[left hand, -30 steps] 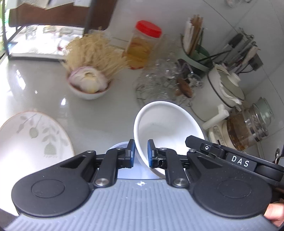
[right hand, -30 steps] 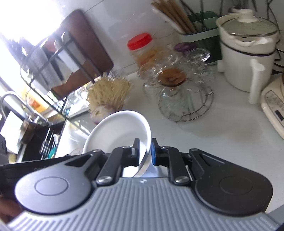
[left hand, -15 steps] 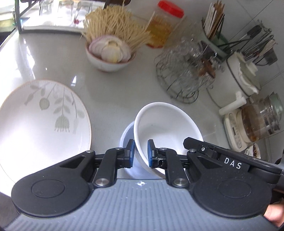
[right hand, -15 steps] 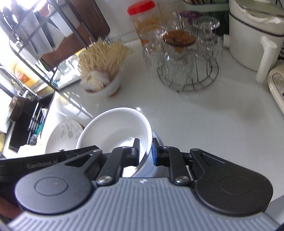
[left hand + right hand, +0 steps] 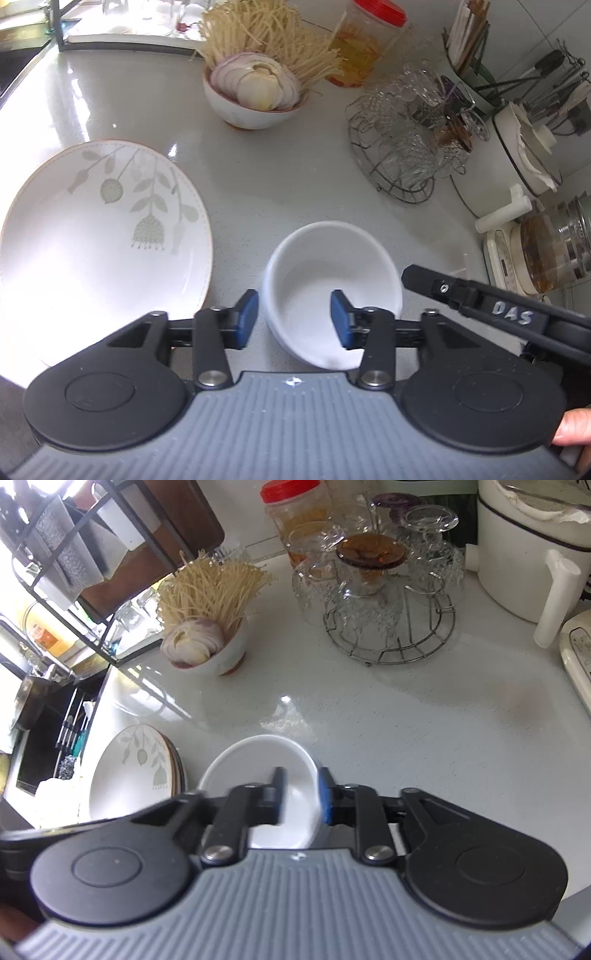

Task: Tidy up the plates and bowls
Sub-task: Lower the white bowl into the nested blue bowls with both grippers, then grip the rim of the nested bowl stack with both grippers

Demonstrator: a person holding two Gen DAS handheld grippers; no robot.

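Note:
A plain white bowl [image 5: 325,273] sits on the counter, apparently nested on another bowl under it. My left gripper [image 5: 293,317] is open, its fingers astride the bowl's left rim without gripping. My right gripper [image 5: 301,797] is partly open around the bowl's right rim [image 5: 258,768]; its arm shows in the left wrist view [image 5: 495,306]. A leaf-patterned plate [image 5: 96,229] lies left of the bowl and also shows in the right wrist view [image 5: 129,771], on top of a stack.
A bowl of onion and enoki mushrooms [image 5: 258,92] stands behind. A wire rack of glass cups [image 5: 406,147], a red-lidded jar [image 5: 365,40], a white cooker [image 5: 517,158] and a kettle [image 5: 546,251] line the right. The sink [image 5: 44,731] lies far left.
The bowl came down level onto the counter stack. Both grippers, shut on its rim before, have opened.

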